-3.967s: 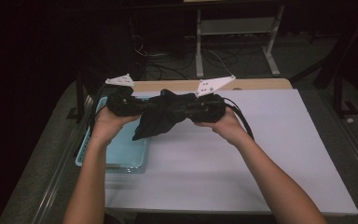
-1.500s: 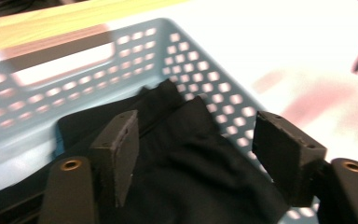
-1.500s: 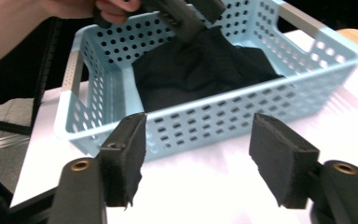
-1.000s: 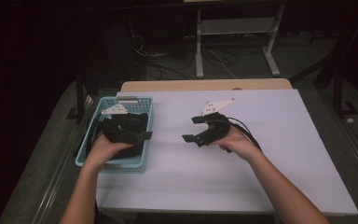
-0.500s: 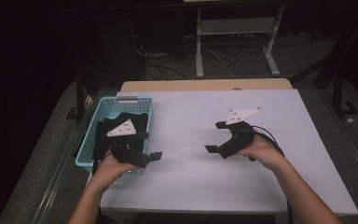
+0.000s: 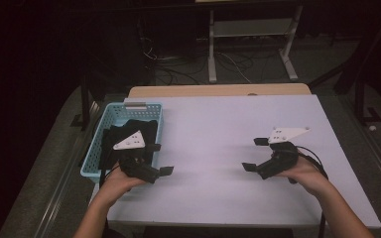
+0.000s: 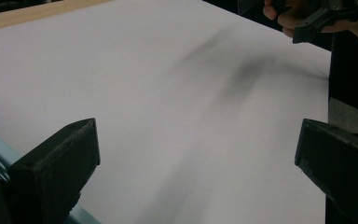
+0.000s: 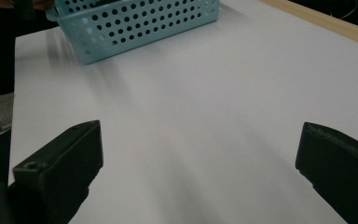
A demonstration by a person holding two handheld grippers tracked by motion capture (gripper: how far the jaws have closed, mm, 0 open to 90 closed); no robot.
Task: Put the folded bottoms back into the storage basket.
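Left gripper (image 6: 159, 159): held low at the counter's near left, just beside the basket's right wall, jaws spread wide and nothing between them.
Left hand (image 6: 120, 179): wrapped round the gripper body from below, forearm coming in from the bottom edge.
Left gripper view: both black jaws stand far apart at the bottom corners, bare white counter (image 7: 168, 93) between them, a sliver of basket rim at lower left.
Right gripper (image 6: 255, 154): over the counter's near right, well apart from the left one, jaws pointing left toward the middle and wide open, holding nothing.
Right hand (image 6: 305, 173): gripping from behind, cable looping off by the wrist.
Right gripper view: jaws set wide at the lower corners, white surface between, the perforated blue basket (image 8: 135, 23) up at the top left.
Basket (image 6: 95, 148): light blue, on the counter's left edge, long side running away from the person.
Black cloth (image 6: 129, 130): bunched inside the basket, partly behind the left gripper's grey plate.
Counter (image 6: 218, 129): white top, wooden strip along the far edge.
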